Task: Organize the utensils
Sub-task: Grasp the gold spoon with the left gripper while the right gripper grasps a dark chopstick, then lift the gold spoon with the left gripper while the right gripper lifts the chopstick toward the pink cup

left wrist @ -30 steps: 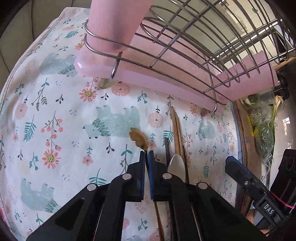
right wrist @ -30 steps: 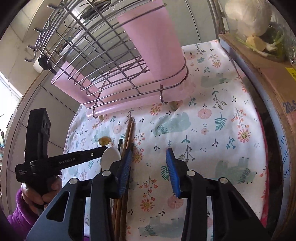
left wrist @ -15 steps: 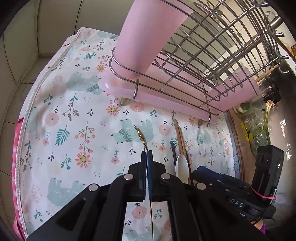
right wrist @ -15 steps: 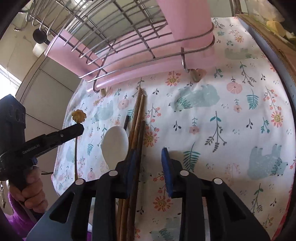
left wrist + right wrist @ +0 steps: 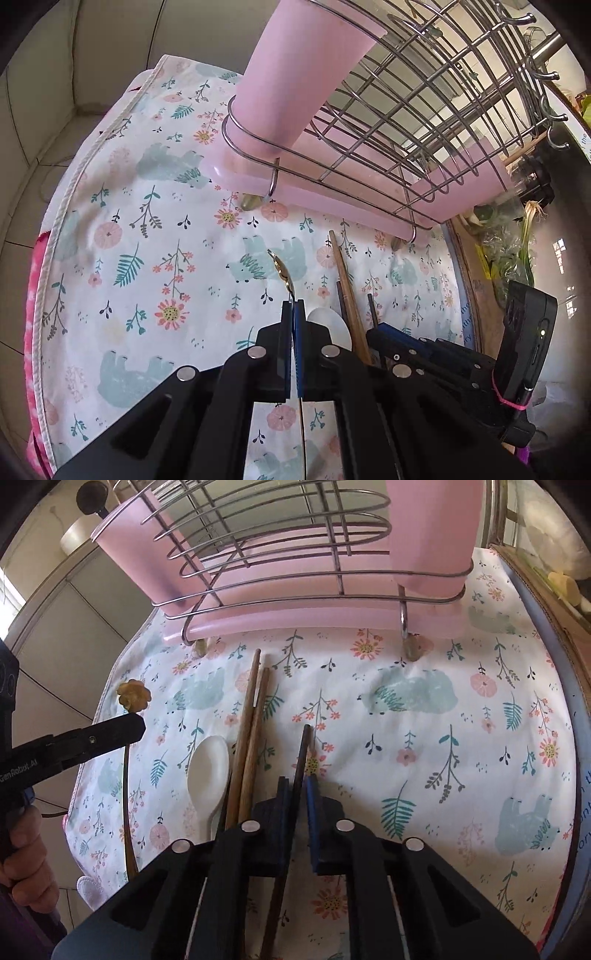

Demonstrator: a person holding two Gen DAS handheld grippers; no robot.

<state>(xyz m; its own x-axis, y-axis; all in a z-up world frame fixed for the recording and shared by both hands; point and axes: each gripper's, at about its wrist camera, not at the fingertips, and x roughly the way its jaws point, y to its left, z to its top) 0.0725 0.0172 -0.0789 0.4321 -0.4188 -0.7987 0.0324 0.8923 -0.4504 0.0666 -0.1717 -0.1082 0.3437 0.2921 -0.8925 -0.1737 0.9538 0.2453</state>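
A wire dish rack (image 5: 280, 550) on a pink drip tray (image 5: 314, 622) fills the top of both views, from ten to two o'clock. Pink plastic cups sit in its end rings: one at twelve o'clock in the left wrist view (image 5: 303, 74), another at the rack's far end (image 5: 147, 568); what the cups hold cannot be seen.

The rack stands on a white cloth printed with flowers and bears (image 5: 424, 738), laid over a counter beside pale tiled walls. A cardboard box (image 5: 554, 602) borders the cloth at three o'clock in the right wrist view.

On the cloth, at nine o'clock from the right gripper (image 5: 297, 794), lie two brown wooden chopsticks (image 5: 251, 731) and a white spoon (image 5: 208, 768), side by side. The right gripper's jaws have just been closing and now pinch a dark chopstick (image 5: 303, 753), which points toward twelve o'clock.

The left gripper (image 5: 293, 314) is clamped tight on a thin gold utensil with a flower-shaped end (image 5: 133, 696), held above the cloth. A person's hand (image 5: 26, 853) holds that gripper at eight o'clock.
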